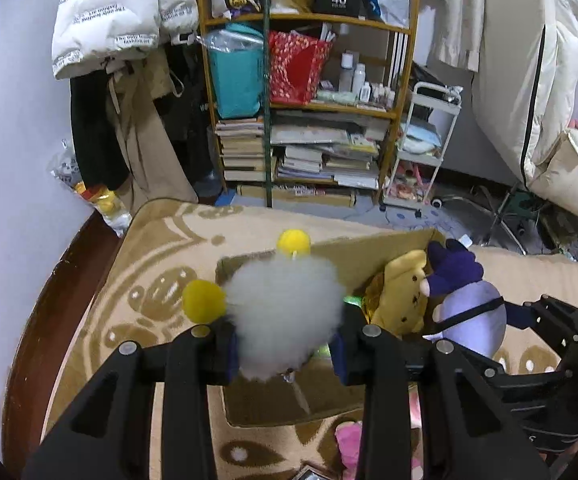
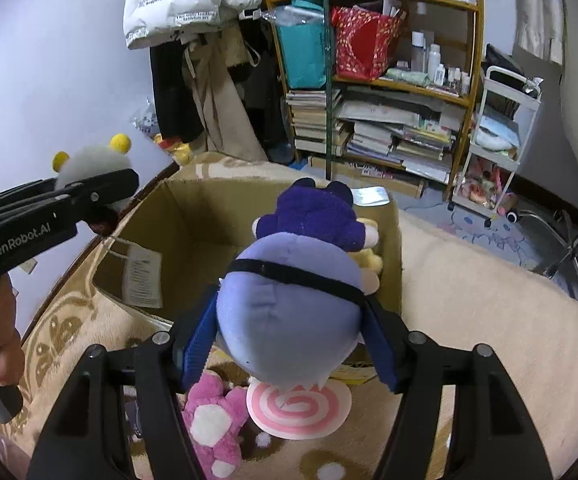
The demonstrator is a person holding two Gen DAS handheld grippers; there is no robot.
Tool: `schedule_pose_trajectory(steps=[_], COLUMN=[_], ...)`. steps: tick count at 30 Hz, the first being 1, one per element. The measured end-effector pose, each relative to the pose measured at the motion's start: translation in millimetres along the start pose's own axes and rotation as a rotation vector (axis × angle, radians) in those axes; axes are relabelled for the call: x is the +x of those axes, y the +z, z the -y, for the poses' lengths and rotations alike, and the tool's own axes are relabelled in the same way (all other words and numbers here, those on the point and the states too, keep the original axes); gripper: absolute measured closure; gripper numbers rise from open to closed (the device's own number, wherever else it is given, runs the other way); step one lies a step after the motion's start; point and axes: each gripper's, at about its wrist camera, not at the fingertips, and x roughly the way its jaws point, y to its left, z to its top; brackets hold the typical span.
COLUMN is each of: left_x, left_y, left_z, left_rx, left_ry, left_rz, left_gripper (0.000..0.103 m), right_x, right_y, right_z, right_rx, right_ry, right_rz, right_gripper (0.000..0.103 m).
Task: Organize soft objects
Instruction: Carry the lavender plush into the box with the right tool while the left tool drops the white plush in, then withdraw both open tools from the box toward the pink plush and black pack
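Note:
My left gripper (image 1: 285,344) is shut on a fluffy white plush with yellow pom-poms (image 1: 285,312) and holds it above the near left part of an open cardboard box (image 1: 353,252). The same plush (image 2: 89,160) shows in the right wrist view, left of the box (image 2: 177,216). My right gripper (image 2: 289,344) is shut on a lavender and dark purple plush (image 2: 289,312) with a black strap, held over the box's near right side. It also shows in the left wrist view (image 1: 469,316). A yellow plush (image 1: 403,292) lies inside the box.
The box sits on a beige patterned blanket (image 2: 469,320). A pink plush (image 2: 217,424) and a pink-white swirl lollipop toy (image 2: 297,404) lie on the blanket in front of the box. A cluttered bookshelf (image 1: 309,112), a white cart (image 1: 421,148) and hanging coats stand behind.

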Motion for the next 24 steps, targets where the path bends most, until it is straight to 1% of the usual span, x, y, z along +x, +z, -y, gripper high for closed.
schedule_pose_trajectory(steps=[3, 4, 5, 6, 7, 9, 10, 11, 12, 13, 16, 17, 19, 22, 24], left_x=[2, 3, 2, 1, 0, -2, -2, -3, -4, -7, -16, -19, -26, -34, -38], left_y=[-5, -5, -6, -6, -6, -4, -4, -4, -4, -4, -5, -5, -7, -9, -11], left_z=[2, 3, 2, 2, 2, 2, 2, 2, 2, 3, 5, 5, 5, 3, -1], left_rx=[0.007, 0.005, -0.002, -0.010, -0.012, -0.012, -0.012, -0.009, -0.002, 0.007, 0.026, 0.028, 0.039, 0.055, 0.041], left_ry=[-0.003, -0.004, -0.007, -0.004, 0.002, 0.003, 0.002, 0.002, 0.008, 0.019, 0.034, 0.031, 0.033, 0.059, 0.057], left_rz=[-0.012, -0.013, -0.009, 0.002, 0.012, 0.020, 0.015, 0.011, 0.010, 0.013, 0.031, 0.034, 0.051, 0.073, 0.074], left_gripper=[0.067, 0.063, 0.050, 0.044, 0.040, 0.040, 0.038, 0.032, 0.028, 0.022, 0.016, 0.011, 0.004, 0.004, 0.003], right_x=[0, 0, 0, 1, 2, 2, 2, 1, 0, -2, -10, -13, -18, -27, -34], right_y=[-2, -2, -2, -2, -3, -2, -2, -2, -2, -2, -3, -3, -4, -6, -9], right_z=[1, 2, 2, 3, 4, 4, 5, 4, 4, 4, 3, 4, 5, 8, 10], right_rx=[-0.003, -0.001, 0.000, 0.001, 0.004, 0.011, 0.015, 0.019, 0.024, 0.027, 0.032, 0.035, 0.040, 0.038, 0.032], right_ry=[0.004, 0.005, 0.005, 0.007, 0.014, 0.024, 0.027, 0.032, 0.040, 0.041, 0.036, 0.038, 0.046, 0.030, 0.011], right_rz=[0.001, 0.001, -0.001, -0.004, -0.007, -0.003, -0.002, -0.001, 0.003, 0.008, 0.029, 0.034, 0.033, 0.039, 0.048], right_gripper=[0.031, 0.031, 0.030, 0.030, 0.030, 0.028, 0.022, 0.013, 0.009, 0.006, 0.000, 0.000, 0.000, 0.000, 0.000])
